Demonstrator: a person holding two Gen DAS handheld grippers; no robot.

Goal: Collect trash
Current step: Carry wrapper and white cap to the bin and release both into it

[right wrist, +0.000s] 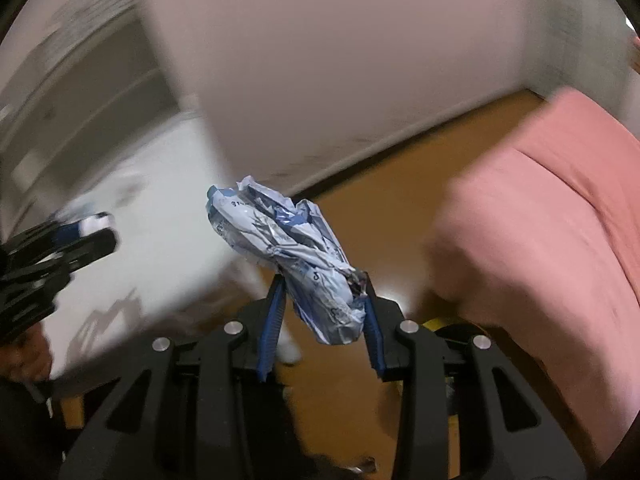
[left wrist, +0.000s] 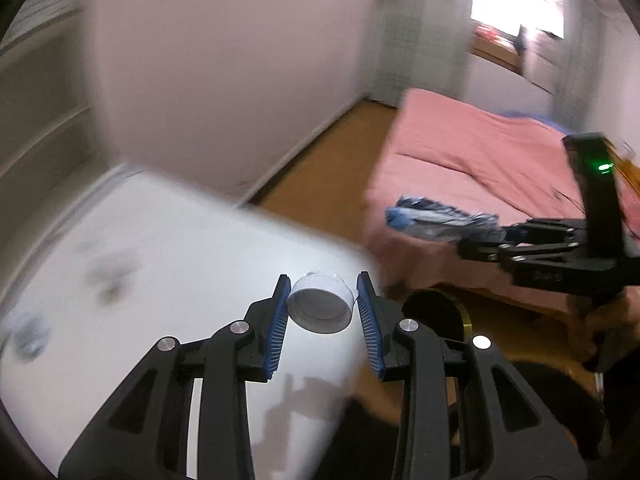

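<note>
Pink bed [left wrist: 460,152] behind; left tongs [left wrist: 322,300] grip cap [left wrist: 320,308] (white).

The cap [left wrist: 321,307] looks like white plastic, ribbed round its side and smooth inside. The wrapper [right wrist: 292,256] is thin crinkled film, glossy, blue and silvery. The left gripper [left wrist: 322,312] and right gripper [right wrist: 322,312] are matt black plastic with bright metal pins and ribbed blue pads [left wrist: 279,328]. The table [left wrist: 160,260] is smooth, matt white. The bed cover [left wrist: 460,152] is soft pink cloth. The floor [right wrist: 380,216] is smooth brown wood with a slight sheen.
</note>
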